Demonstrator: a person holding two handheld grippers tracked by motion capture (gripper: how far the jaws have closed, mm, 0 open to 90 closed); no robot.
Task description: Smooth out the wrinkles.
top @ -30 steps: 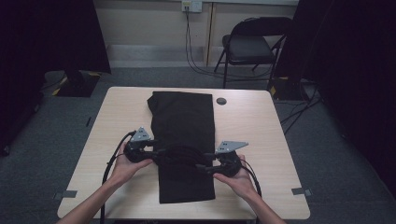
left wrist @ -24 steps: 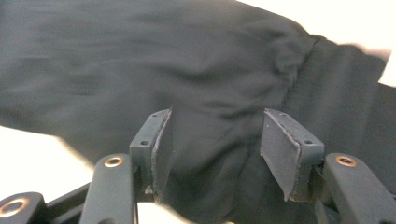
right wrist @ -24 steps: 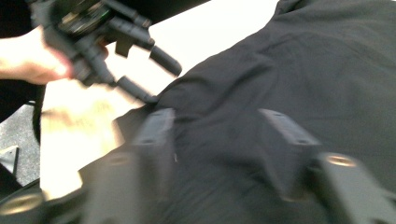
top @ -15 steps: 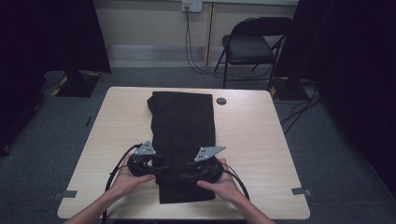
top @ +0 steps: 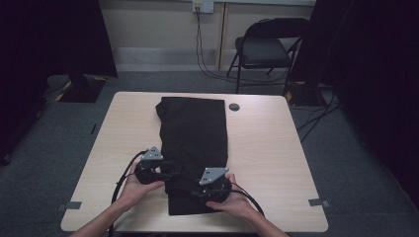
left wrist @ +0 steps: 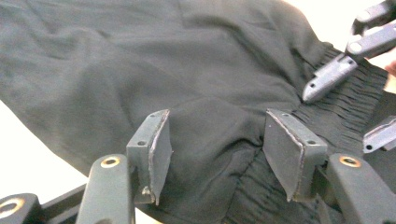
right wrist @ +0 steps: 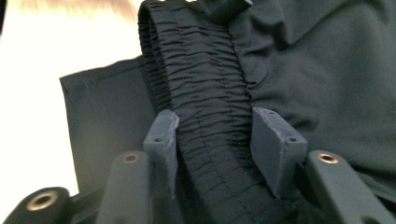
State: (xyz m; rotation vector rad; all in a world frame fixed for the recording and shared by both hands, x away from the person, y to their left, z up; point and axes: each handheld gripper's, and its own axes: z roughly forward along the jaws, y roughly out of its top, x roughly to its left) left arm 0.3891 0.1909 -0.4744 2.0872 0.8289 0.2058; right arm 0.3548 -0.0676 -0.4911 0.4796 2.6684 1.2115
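Observation:
A black garment (top: 192, 133) lies lengthwise down the middle of the table, its gathered elastic waistband (right wrist: 205, 84) at the near end. My left gripper (top: 170, 175) rests at the garment's near left edge. Its jaws have just been opening, and a bulge of cloth (left wrist: 215, 126) lies between the parted pads. My right gripper (top: 190, 191) lies over the near end and points left. Its jaws have just been closing, and a raised ridge of the waistband (right wrist: 212, 135) sits pinched between its pads. The right gripper's jaw tips (left wrist: 327, 77) show beyond the left gripper.
The light wooden table (top: 276, 148) has bare surface on both sides of the garment. A small dark round disc (top: 234, 106) sits near the far edge. A folding chair (top: 269, 47) stands behind the table, and cables trail from both grippers toward the near edge.
Both hands have drawn inward over the garment's near end. The right gripper moved left and down onto the waistband and its jaws narrowed; the left gripper barely shifted.

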